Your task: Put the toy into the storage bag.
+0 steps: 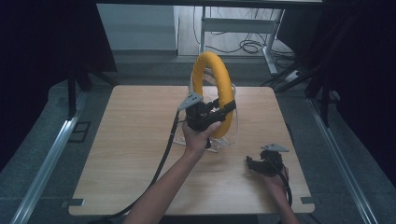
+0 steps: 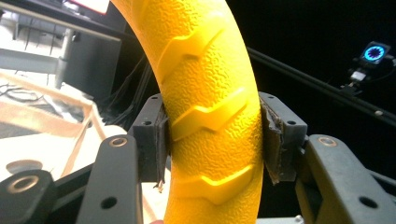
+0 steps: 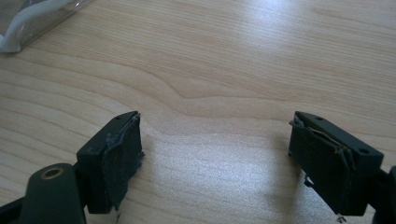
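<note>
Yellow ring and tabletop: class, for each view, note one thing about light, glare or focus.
High view: dim, dark surroundings, the yellow ring stands out brightest. Left gripper view: the ring's tread is sharp, lit from the left, the backdrop black. Right gripper view: pale glare across the wooden table, with the pads slightly soft.

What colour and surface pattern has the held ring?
Yellow ring, pebbled with raised chevron ridges; clearest in left gripper view.

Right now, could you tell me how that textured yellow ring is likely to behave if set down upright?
The textured yellow ring looks round, so it would probably roll or tip. Its pebbled, ridged surface likely resists slipping in the left tongs. It keeps its shape, suggesting stiffness.
</note>
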The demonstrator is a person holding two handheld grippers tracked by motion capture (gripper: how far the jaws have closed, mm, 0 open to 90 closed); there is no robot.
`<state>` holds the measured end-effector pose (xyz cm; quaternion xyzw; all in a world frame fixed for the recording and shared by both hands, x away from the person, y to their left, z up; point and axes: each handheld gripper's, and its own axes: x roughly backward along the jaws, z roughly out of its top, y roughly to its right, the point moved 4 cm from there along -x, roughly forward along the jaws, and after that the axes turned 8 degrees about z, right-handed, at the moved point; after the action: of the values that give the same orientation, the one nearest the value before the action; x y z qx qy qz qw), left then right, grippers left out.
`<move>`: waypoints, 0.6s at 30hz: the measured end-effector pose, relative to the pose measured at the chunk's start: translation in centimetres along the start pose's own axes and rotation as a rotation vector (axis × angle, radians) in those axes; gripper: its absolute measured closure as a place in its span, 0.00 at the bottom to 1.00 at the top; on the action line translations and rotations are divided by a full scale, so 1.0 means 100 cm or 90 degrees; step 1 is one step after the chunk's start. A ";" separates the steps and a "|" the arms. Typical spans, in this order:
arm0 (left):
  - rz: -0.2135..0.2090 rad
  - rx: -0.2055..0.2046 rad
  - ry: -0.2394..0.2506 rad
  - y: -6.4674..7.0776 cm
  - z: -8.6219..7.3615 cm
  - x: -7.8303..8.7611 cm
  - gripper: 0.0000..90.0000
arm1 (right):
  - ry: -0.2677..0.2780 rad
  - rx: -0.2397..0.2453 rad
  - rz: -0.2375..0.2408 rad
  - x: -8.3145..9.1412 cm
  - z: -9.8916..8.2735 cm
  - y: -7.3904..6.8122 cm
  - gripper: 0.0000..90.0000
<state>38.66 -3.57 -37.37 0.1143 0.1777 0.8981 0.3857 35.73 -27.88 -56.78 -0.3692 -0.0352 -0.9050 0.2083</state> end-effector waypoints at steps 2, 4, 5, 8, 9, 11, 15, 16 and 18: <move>0.004 0.000 -0.003 -0.003 -0.004 -0.001 0.55 | 0.000 -0.001 0.000 0.000 0.000 0.000 0.19; 0.006 0.008 -0.005 -0.005 -0.007 -0.002 0.55 | 0.000 0.000 0.000 0.000 0.000 0.000 0.19; 0.009 0.010 -0.009 -0.007 -0.009 -0.002 0.55 | 0.000 0.000 0.000 0.000 0.000 0.000 0.19; 0.019 0.016 -0.011 -0.012 -0.017 -0.003 0.55 | 0.000 0.000 0.000 0.000 0.000 0.000 0.19; 0.022 0.018 -0.014 -0.015 -0.020 -0.003 0.55 | 0.000 0.000 0.000 0.000 0.000 0.000 0.19; 0.028 0.026 -0.014 -0.019 -0.025 -0.003 0.55 | 0.000 0.000 0.000 0.000 0.000 0.000 0.19; 0.039 0.047 -0.013 -0.031 -0.033 -0.001 0.55 | 0.000 0.000 0.000 0.000 0.000 0.000 0.19; 0.041 0.046 -0.012 -0.031 -0.034 0.000 0.55 | -0.001 0.001 0.000 0.000 0.000 0.000 0.19; 0.046 0.038 -0.011 -0.031 -0.034 0.001 0.55 | -0.001 0.001 0.000 0.000 0.000 0.000 0.19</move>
<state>39.46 -2.29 -41.74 0.1397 0.1969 0.9047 0.3510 35.72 -27.88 -56.79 -0.3698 -0.0357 -0.9047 0.2085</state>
